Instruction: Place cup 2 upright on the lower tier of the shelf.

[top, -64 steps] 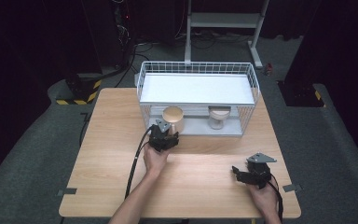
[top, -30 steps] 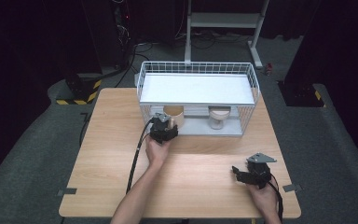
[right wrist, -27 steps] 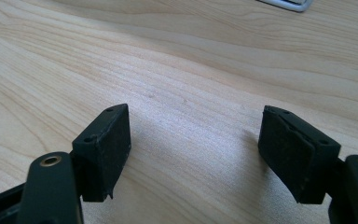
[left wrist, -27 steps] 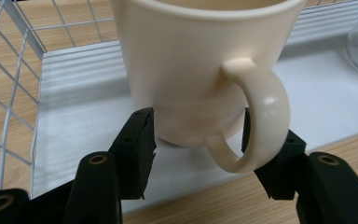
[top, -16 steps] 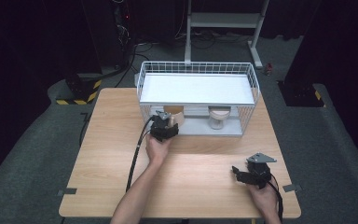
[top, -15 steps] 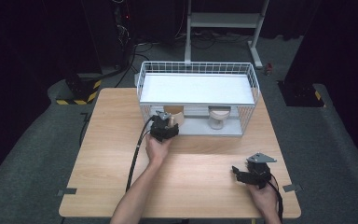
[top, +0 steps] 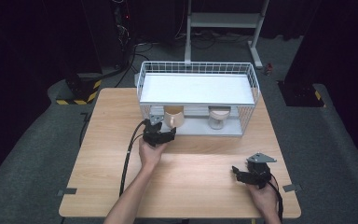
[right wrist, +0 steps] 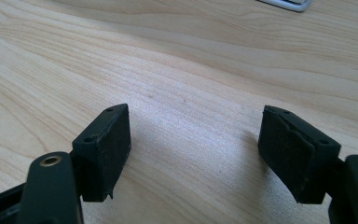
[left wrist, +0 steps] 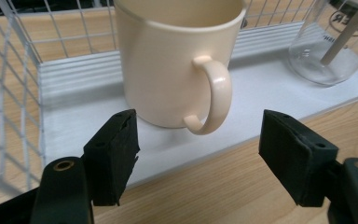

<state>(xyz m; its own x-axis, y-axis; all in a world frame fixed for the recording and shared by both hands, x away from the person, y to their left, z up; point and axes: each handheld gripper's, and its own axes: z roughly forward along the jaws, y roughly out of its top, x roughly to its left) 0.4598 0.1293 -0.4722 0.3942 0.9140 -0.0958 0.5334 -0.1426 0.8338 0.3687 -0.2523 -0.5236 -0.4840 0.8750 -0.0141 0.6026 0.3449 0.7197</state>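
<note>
The left gripper (left wrist: 198, 156), jaws just opening and empty, faces the cream mug (left wrist: 177, 60) on the rack's lower shelf (left wrist: 279, 88) at upper centre, and a crooked approach could knock its handle, while the right gripper (right wrist: 193, 154) rests, jaws apart, empty.

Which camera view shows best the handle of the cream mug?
The left gripper view: the handle is near and faces the camera. In the high view the cream mug is small under the rack's shelf, its handle hard to see.
</note>
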